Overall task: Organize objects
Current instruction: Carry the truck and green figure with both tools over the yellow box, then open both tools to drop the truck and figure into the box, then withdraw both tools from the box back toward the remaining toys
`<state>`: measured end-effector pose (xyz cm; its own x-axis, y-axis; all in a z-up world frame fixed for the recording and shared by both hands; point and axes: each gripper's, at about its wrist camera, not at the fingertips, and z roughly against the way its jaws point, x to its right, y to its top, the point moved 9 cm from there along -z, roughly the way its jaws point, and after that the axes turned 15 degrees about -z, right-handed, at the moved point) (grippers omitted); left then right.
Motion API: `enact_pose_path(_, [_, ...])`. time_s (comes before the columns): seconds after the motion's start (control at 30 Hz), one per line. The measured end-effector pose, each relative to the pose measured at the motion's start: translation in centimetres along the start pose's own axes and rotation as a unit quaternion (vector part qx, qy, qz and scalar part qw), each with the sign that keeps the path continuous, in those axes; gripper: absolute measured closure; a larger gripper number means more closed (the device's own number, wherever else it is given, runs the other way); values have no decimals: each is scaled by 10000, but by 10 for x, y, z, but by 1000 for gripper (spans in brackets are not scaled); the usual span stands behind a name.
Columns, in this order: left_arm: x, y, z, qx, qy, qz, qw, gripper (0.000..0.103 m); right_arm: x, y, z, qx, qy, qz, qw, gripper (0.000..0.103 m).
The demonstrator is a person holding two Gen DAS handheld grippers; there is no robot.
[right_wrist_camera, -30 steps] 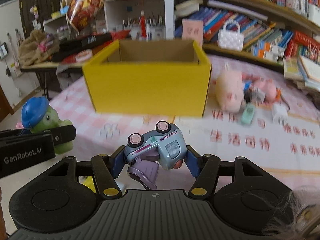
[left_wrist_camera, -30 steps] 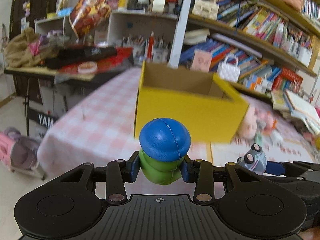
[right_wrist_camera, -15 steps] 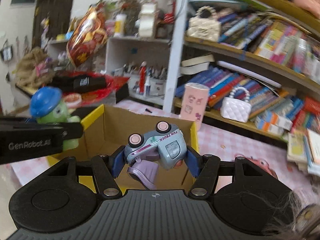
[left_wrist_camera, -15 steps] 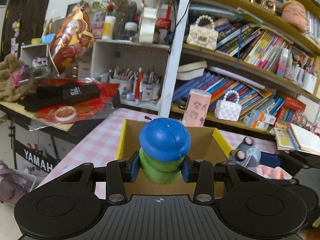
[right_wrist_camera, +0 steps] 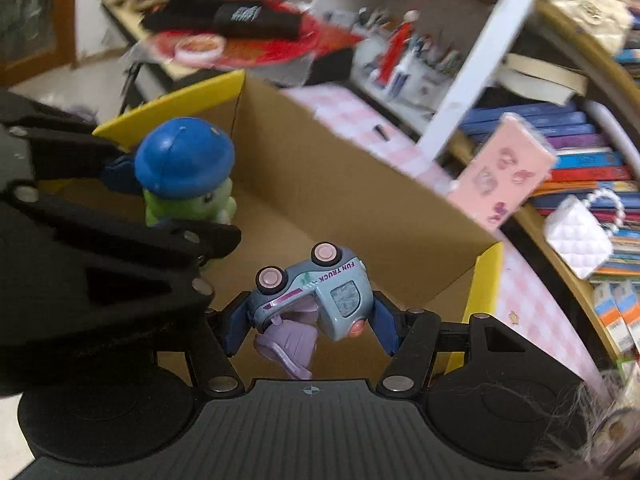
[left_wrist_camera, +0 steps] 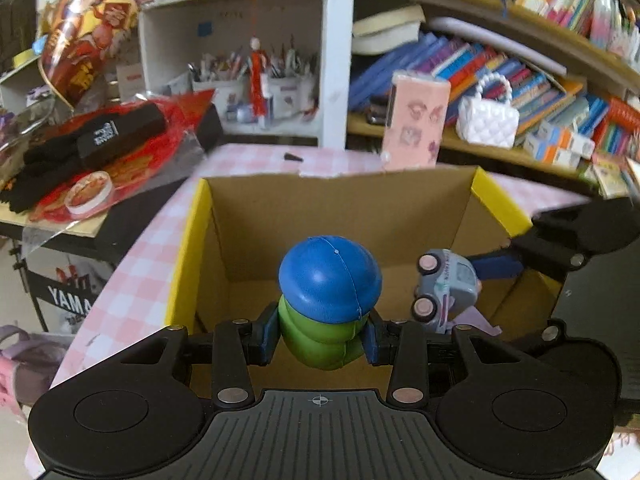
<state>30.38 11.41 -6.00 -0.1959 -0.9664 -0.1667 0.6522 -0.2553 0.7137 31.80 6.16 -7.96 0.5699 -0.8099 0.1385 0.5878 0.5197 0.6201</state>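
**Op:** Tongs on both sides are loaded. My left tongs [left_wrist_camera: 320, 340] are clamped on the green figure with the blue cap [left_wrist_camera: 329, 300], pinched at its soft green body so the cap sticks up clear of the pads. My right tongs [right_wrist_camera: 310, 328] are clamped on the toy truck [right_wrist_camera: 312, 296], which is gripped on its side, wheels pointing up.

**Spotter:** Where are they against the box?

**Op:** Both hang over the open mouth of the yellow box [left_wrist_camera: 188, 240], which stands on the pink checked tabletop [left_wrist_camera: 136, 280]. Figure on the left half, truck on the right half, near each other but apart. I read that as lining up a drop inside, side by side so neither lands on the other.

**Spotter:** Any writing?

**Op:** "FUN TRUCK" along the truck's side in the right view. Far left, a black sign [left_wrist_camera: 68, 300] under the side table shows "YAMA", cut off. The black bundle [left_wrist_camera: 100, 136] there has a label too blurred to read.

**Spotter:** Risk?

**Op:** The truck's loose purple flap [right_wrist_camera: 286, 344] dangles low, so it might catch a pad on release.
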Motion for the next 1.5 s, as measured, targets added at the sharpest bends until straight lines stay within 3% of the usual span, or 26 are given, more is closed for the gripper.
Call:
enact_pose_path(0.27, [0, 3, -7, -109, -36, -73, 9999, 61, 2, -4, -8, -426, 34, -102, 9990, 43])
enact_pose_path(0.43, [-1, 4, -4, -20, -84, 9, 10000, 58, 2, -3, -1, -208, -30, -41, 9998, 38])
enact_pose_path(0.5, [-2, 8, 3, 99, -67, 9, 9999, 51, 2, -1, 5, -14, 6, -73, 10000, 25])
enact_pose_path(0.57, [-7, 12, 17, 297, 203, 23, 9994, 17, 1, 1, 13, 211, -26, -4, 9998, 22])
enact_pose_path(0.6, [-10, 15, 27, 487, 349, 19, 9982, 14, 2, 3, 18, 329, -73, 0, 9994, 22])
enact_pose_path(0.73, [-14, 23, 64, 974, 413, -26, 9944, 14, 9, 13, 55, 905, -128, -409, 9950, 22])
enact_pose_path(0.9, [-23, 19, 111, 1467, 569, 239, 9873, 14, 19, 15, 107, 1633, -320, -1098, 9799, 22])
enact_pose_path(1.1, [-30, -11, 149, 1617, 704, 529, 9829, 12, 16, -9, 157, 2203, -573, -1667, 9594, 22])
enact_pose_path(1.5, [-16, -89, 180, 1210, 608, 746, 9880, 12, -7, -103, 183, 1877, -1077, -2621, 9404, 22])
